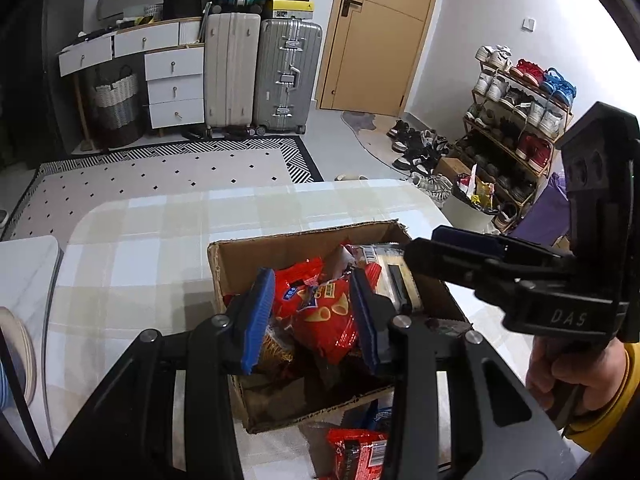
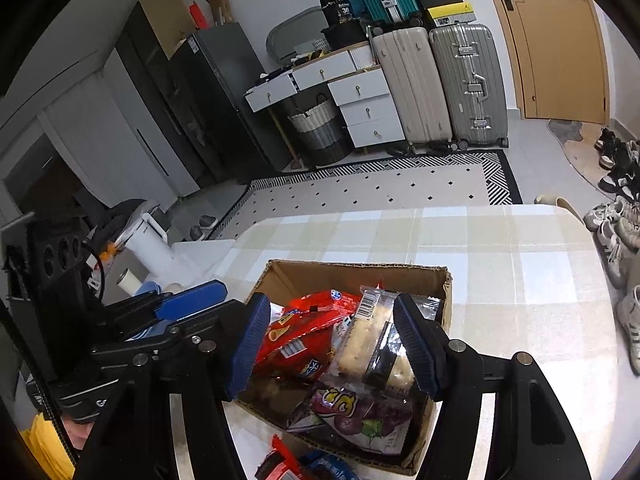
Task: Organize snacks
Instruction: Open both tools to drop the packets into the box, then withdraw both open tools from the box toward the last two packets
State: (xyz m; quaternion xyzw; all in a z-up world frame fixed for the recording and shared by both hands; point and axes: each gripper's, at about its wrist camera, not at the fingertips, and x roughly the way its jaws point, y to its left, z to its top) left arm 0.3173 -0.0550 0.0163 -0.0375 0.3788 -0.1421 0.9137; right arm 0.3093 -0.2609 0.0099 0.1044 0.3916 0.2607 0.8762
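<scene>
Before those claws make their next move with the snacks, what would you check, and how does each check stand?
1. Cardboard box upright and open on the table: ok.
2. Left gripper shut, with nothing seen between its pads in the right wrist view: ok.
3. Right gripper has a firm hold on the biscuit pack: cannot tell. Its pads stand on either side of the pack, but contact is unclear.
4. Every snack is inside the box: not ok. A red packet lies on the table in front of it.
5. Bare table beyond the box for sorting: ok.
</scene>
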